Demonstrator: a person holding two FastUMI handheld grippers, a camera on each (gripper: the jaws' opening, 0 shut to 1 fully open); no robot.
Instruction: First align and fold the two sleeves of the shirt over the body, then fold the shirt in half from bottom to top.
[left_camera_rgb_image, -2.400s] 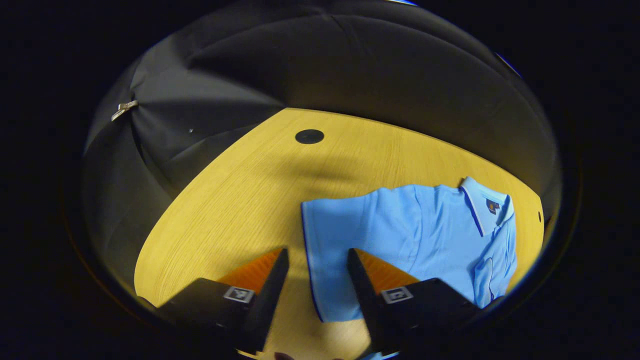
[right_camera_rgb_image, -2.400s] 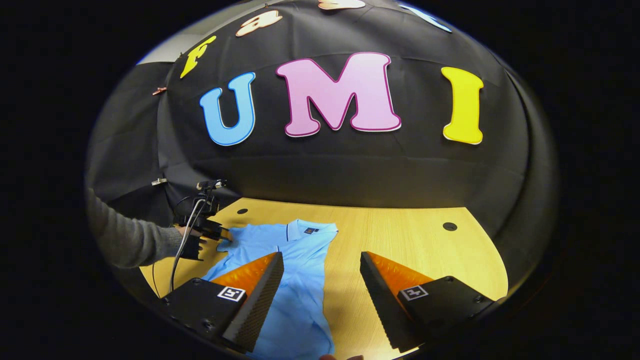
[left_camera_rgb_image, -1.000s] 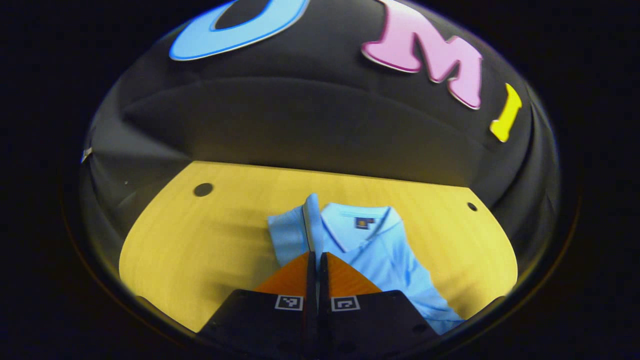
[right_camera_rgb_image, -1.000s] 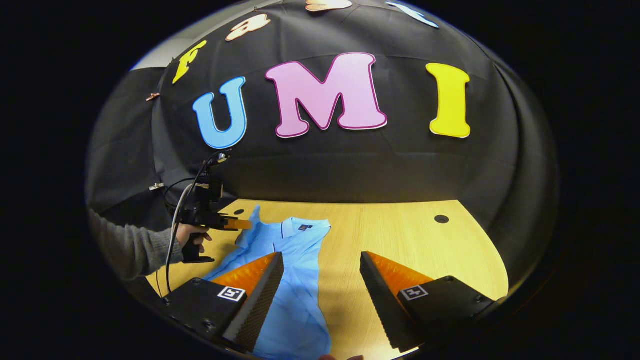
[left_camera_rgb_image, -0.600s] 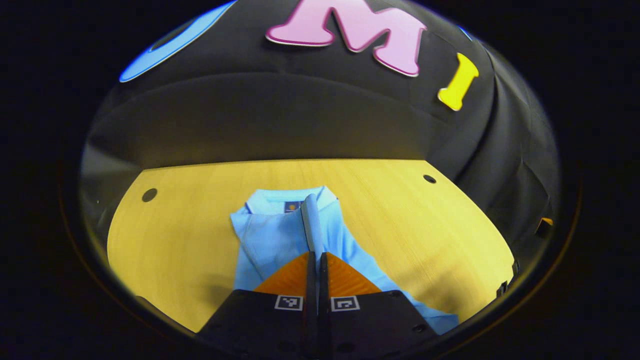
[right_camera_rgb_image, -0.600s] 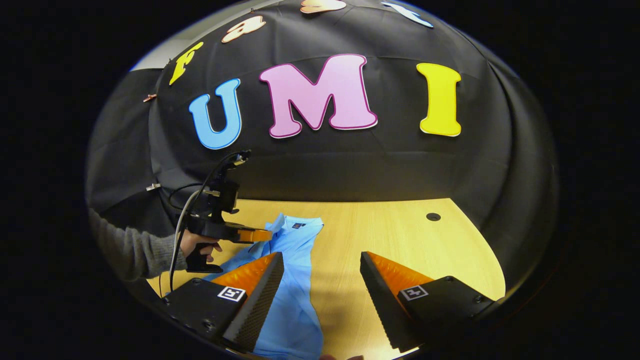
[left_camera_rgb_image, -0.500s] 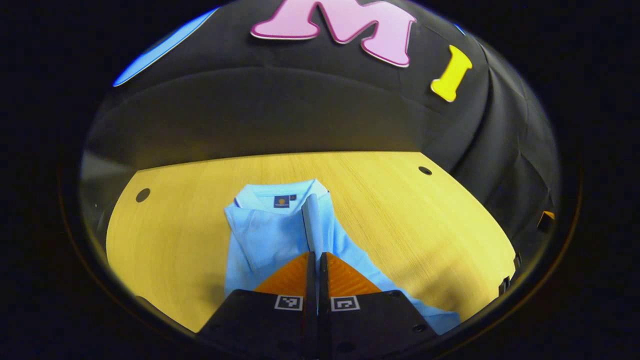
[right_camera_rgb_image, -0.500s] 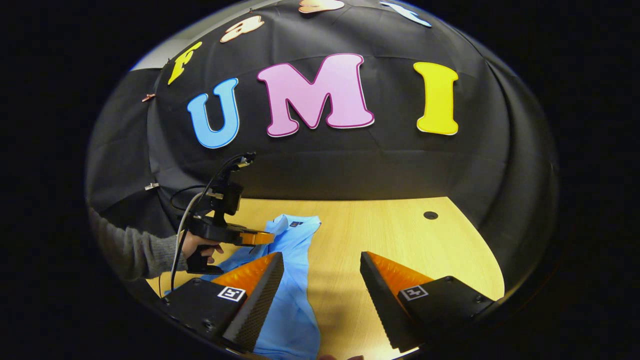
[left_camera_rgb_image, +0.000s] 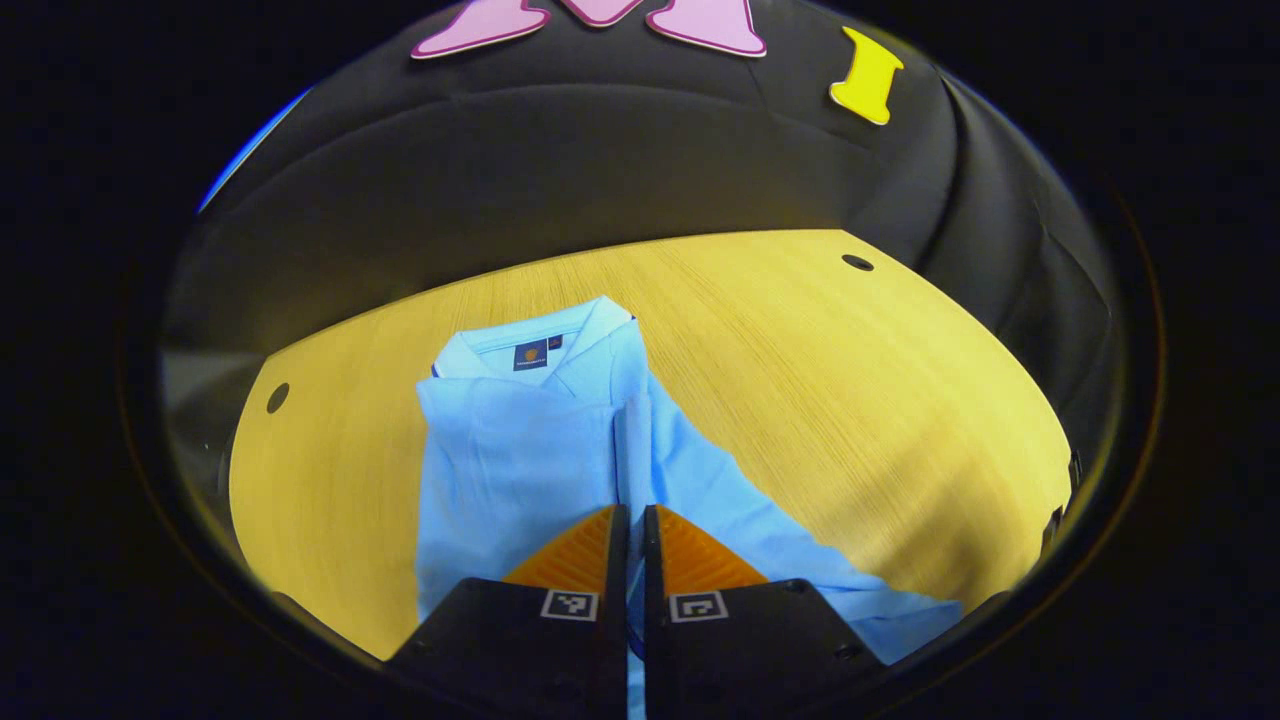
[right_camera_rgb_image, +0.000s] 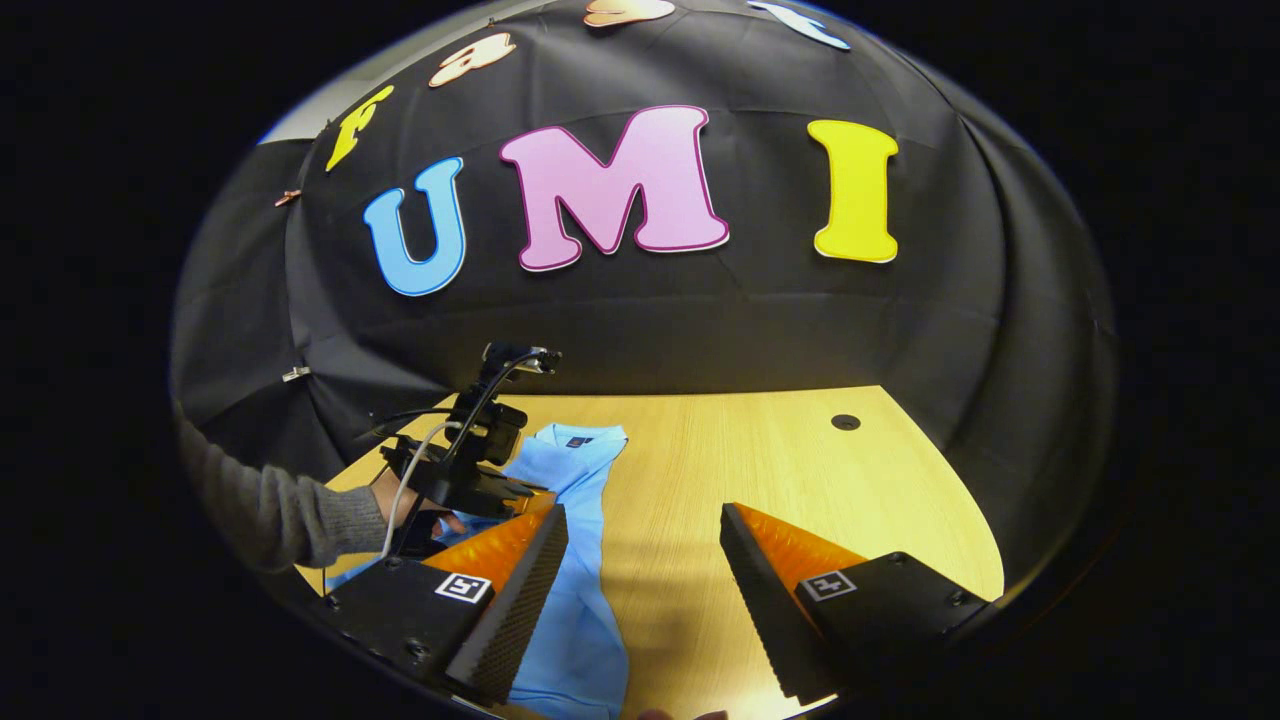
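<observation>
A light blue polo shirt (left_camera_rgb_image: 520, 450) lies on the yellow wooden table (left_camera_rgb_image: 850, 400), collar toward the far wall. My left gripper (left_camera_rgb_image: 630, 512) is shut on the shirt's sleeve (left_camera_rgb_image: 632, 440), a pinched strip of fabric that runs up from its fingertips over the shirt's body. In the right gripper view the shirt (right_camera_rgb_image: 580, 470) lies left of centre, and the left gripper (right_camera_rgb_image: 528, 494) hovers low over it, held by a hand with a grey sleeve (right_camera_rgb_image: 285, 515). My right gripper (right_camera_rgb_image: 640, 535) stands open above the shirt's right edge and bare table, nothing between its fingers.
The table (right_camera_rgb_image: 800, 480) has small round dark holes, one at the far right (left_camera_rgb_image: 857, 262) and one at the far left (left_camera_rgb_image: 277, 397); the right one shows as a hole (right_camera_rgb_image: 845, 422) in the right gripper view. Black cloth walls close the back and sides.
The left gripper shut on the sleeve, lifted it and carried it across over the shirt's body, and now sits lower. The right gripper stayed open and nearly still.
</observation>
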